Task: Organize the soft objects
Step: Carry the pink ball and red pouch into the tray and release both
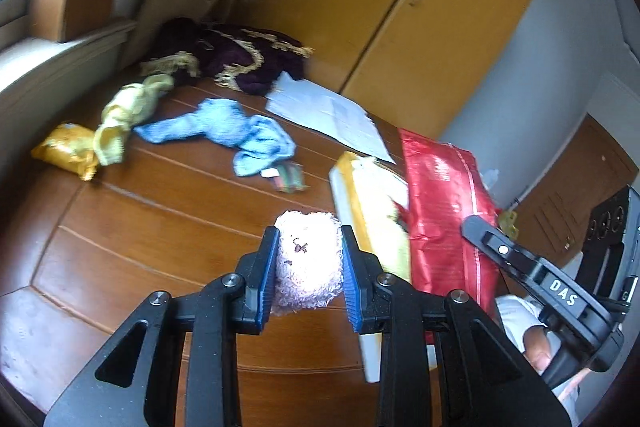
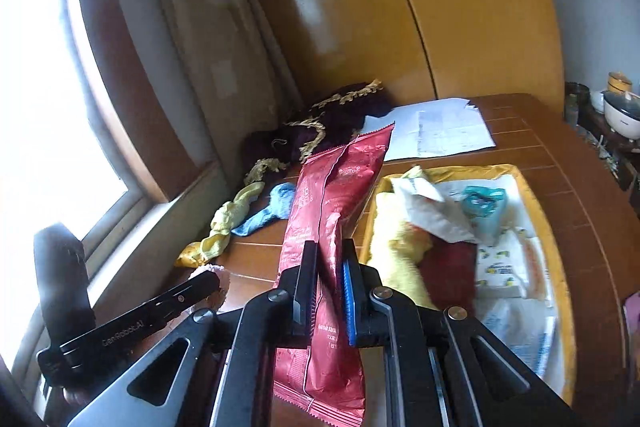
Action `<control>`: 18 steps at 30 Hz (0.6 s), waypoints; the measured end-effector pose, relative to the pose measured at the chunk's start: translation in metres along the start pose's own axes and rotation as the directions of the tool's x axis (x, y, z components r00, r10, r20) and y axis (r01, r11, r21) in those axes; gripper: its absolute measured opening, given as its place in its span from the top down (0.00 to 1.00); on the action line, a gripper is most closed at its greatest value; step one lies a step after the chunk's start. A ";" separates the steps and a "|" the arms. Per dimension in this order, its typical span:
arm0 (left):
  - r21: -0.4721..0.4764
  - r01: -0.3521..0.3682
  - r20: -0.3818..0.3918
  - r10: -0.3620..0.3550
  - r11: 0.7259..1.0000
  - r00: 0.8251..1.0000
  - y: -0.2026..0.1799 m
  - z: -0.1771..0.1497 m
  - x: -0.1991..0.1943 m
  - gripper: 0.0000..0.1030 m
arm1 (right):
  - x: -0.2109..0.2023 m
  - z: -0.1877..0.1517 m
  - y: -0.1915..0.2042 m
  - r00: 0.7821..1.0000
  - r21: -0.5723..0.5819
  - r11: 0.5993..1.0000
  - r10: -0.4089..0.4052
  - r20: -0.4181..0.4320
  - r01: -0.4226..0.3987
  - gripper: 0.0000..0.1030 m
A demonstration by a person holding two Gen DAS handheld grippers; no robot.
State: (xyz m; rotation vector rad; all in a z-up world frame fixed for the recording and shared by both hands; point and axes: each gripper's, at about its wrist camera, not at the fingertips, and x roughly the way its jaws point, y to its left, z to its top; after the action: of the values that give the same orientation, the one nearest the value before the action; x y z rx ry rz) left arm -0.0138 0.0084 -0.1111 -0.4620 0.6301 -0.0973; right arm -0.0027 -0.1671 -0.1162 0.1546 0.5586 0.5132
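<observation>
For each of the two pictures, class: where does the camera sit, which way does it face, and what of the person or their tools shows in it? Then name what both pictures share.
Left wrist: on the left gripper, facing across the wooden table toward the wardrobe; it clamps a fluffy pink toy; the right gripper and a hand show.
Right wrist: on the right gripper, facing the window; it clamps a red packet.
Shared: blue cloth, yellow cloth, paper.

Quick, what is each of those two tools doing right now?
Left tool: closed on a fluffy pink toy.
Right tool: closed on a red packet.
</observation>
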 end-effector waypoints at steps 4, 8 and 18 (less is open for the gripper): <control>0.073 0.097 -0.071 -0.092 0.993 0.993 -0.052 -0.003 0.022 0.75 | -0.012 0.000 -0.033 0.996 0.022 0.996 -0.086 0.002 0.086 0.89; 0.102 0.138 -0.120 -0.125 0.985 0.985 -0.079 -0.010 0.042 0.74 | -0.017 -0.008 -0.056 0.991 0.023 0.991 -0.133 -0.021 0.133 0.89; 0.128 0.112 -0.239 -0.079 0.985 0.968 -0.099 -0.039 0.077 0.74 | -0.004 -0.021 -0.077 0.982 -0.089 0.984 -0.162 -0.100 0.154 0.88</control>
State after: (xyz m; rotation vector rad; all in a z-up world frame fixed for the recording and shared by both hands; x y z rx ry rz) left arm 0.0309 -0.1126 -0.1366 -0.3468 0.8258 -0.2895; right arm 0.0157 -0.2357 -0.1528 0.0054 0.6477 0.3901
